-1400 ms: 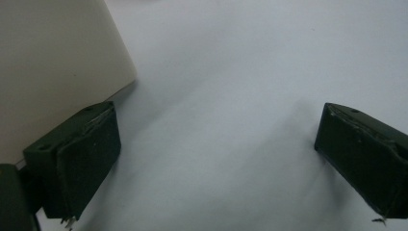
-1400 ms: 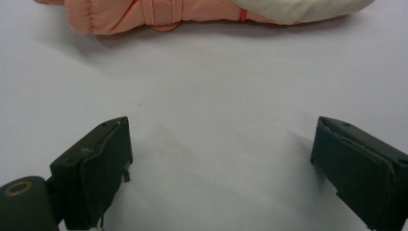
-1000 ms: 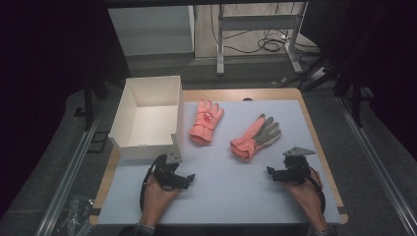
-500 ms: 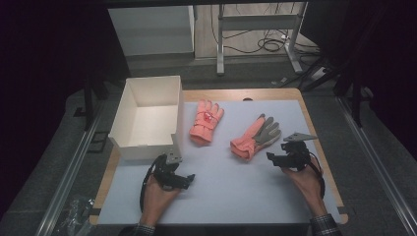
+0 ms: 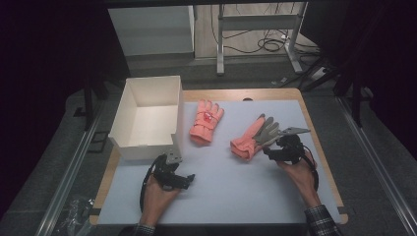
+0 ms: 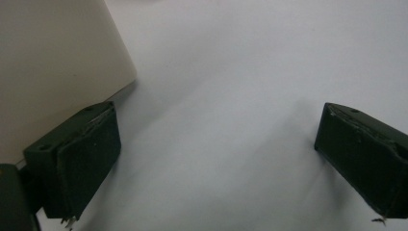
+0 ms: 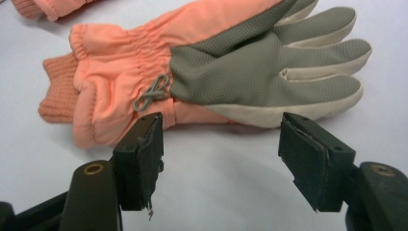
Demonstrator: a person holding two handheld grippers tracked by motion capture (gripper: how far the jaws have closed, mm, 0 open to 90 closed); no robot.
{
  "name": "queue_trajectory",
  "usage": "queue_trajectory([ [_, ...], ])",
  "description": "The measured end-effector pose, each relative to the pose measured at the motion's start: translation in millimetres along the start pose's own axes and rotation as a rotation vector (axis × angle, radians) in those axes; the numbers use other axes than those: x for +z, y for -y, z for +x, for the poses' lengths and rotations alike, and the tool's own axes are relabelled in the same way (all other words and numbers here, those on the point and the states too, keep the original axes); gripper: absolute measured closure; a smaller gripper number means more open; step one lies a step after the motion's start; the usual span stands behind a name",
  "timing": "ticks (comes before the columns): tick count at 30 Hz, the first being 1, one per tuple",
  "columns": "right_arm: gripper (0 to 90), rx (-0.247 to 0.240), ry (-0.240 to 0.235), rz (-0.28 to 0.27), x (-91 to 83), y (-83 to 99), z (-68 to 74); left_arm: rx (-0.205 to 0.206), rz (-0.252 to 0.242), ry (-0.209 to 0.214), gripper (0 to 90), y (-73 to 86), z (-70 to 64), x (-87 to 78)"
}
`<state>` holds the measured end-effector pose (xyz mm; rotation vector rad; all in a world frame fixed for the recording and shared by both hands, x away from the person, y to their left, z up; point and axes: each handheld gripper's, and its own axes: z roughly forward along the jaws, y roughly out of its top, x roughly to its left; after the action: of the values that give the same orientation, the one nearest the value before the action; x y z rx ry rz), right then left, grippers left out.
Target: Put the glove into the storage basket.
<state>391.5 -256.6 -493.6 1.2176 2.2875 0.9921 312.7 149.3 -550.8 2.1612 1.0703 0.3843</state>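
Two salmon-pink gloves lie on the white mat. One glove (image 5: 206, 121) rests back-up beside the box. The other glove (image 5: 254, 135) lies palm-up with a grey palm, also close in the right gripper view (image 7: 207, 67). My right gripper (image 5: 275, 147) is open just short of that glove, its jaws (image 7: 221, 154) spread on either side of the palm's near edge without touching it. Near the box's front corner my left gripper (image 5: 183, 178) rests low on the mat, open, with nothing between its jaws (image 6: 216, 154).
An open white cardboard box (image 5: 147, 142) stands at the mat's left rear, its wall (image 6: 53, 62) close to the left gripper. The white mat (image 5: 236, 191) covers a wooden table. Metal rails run along both sides.
My right gripper has moved forward and left, from the mat's right front up to the palm-up glove. The left gripper has stayed in place.
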Motion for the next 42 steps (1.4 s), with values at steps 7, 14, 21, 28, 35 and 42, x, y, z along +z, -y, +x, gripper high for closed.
queue_trajectory([
  [7, 37.3, 0.015, -0.01, -0.016, 1.0, -11.7, -2.5, -0.001, -0.001, 0.0, 2.2, 0.0, 0.0, 0.0],
  [14, 53.2, 0.011, -0.015, -0.023, 4.3, -27.8, -6.3, 0.0, 0.0, 0.0, 2.2, 0.0, 0.0, 0.0],
  [21, 51.6, 0.048, 0.019, -0.01, 21.8, -47.2, -8.7, 0.002, 0.0, 0.0, 2.2, 0.0, 0.2, 0.0],
  [28, 44.4, 0.058, 0.103, 0.073, 45.4, -46.5, -9.4, -0.001, -0.003, 0.0, 2.2, 0.1, 0.0, 0.2],
  [35, 80.7, 0.014, 0.119, 0.083, 53.4, -40.1, -7.1, 0.0, -0.002, -0.001, 2.2, 0.1, 0.0, 0.1],
  [42, 86.0, 0.016, 0.074, 0.074, 45.1, -41.4, -9.1, -0.001, -0.003, 0.0, 2.2, 0.1, 0.0, 0.2],
])
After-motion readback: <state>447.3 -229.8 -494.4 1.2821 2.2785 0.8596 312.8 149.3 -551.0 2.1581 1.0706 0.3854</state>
